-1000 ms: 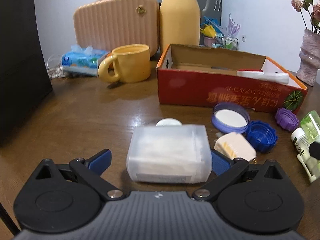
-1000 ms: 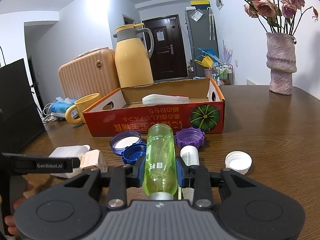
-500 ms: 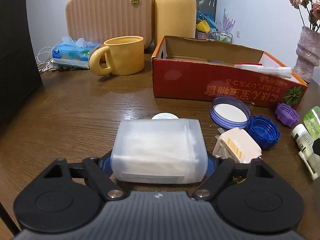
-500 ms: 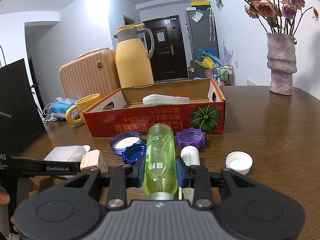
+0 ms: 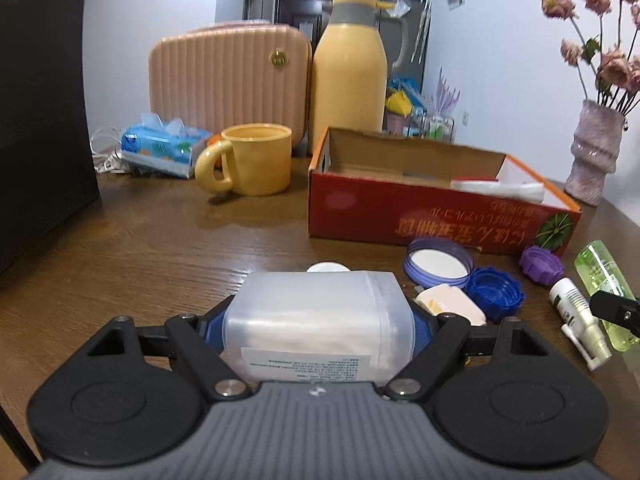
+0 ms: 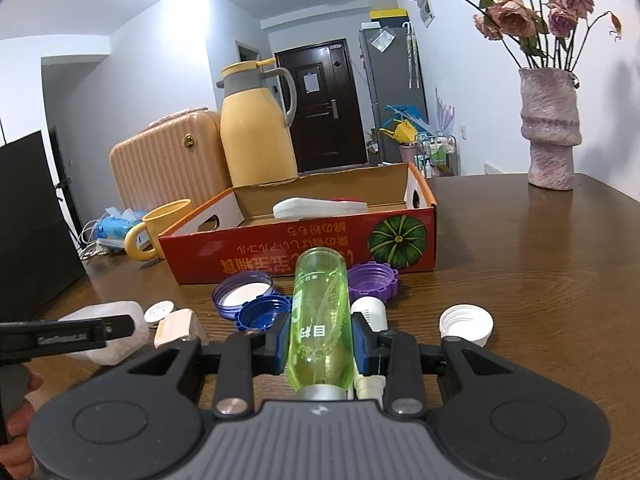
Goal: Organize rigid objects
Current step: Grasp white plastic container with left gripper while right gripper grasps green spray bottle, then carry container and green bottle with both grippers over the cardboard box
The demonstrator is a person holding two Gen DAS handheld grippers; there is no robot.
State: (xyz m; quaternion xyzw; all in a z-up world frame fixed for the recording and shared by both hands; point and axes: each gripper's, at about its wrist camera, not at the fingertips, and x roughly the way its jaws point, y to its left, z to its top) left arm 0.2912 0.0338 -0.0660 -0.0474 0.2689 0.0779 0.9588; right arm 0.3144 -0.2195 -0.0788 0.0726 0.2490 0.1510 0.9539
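Note:
My left gripper (image 5: 318,326) is shut on a frosted white plastic box (image 5: 320,316) and holds it just above the table. My right gripper (image 6: 322,338) is shut on a green transparent bottle (image 6: 322,316), which lies along the fingers. The red cardboard box (image 5: 420,212) stands open ahead, with a white object (image 5: 500,189) inside; it also shows in the right wrist view (image 6: 304,256). Loose on the table lie a lilac lid (image 5: 438,262), a blue cap (image 5: 496,292), a purple cap (image 5: 542,266), a cream plug (image 5: 452,306) and a small white bottle (image 5: 576,318).
A yellow mug (image 5: 252,164), tissue pack (image 5: 160,150), peach case (image 5: 228,80) and yellow thermos (image 5: 348,76) stand at the back left. A pink vase (image 6: 550,128) stands at the right. A white cap (image 6: 466,324) lies near my right gripper. A black panel (image 5: 40,120) is at the left.
My left gripper has closed on the frosted box and lifted it slightly, tilting the view upward. My right gripper stays shut on the green bottle, barely moved.

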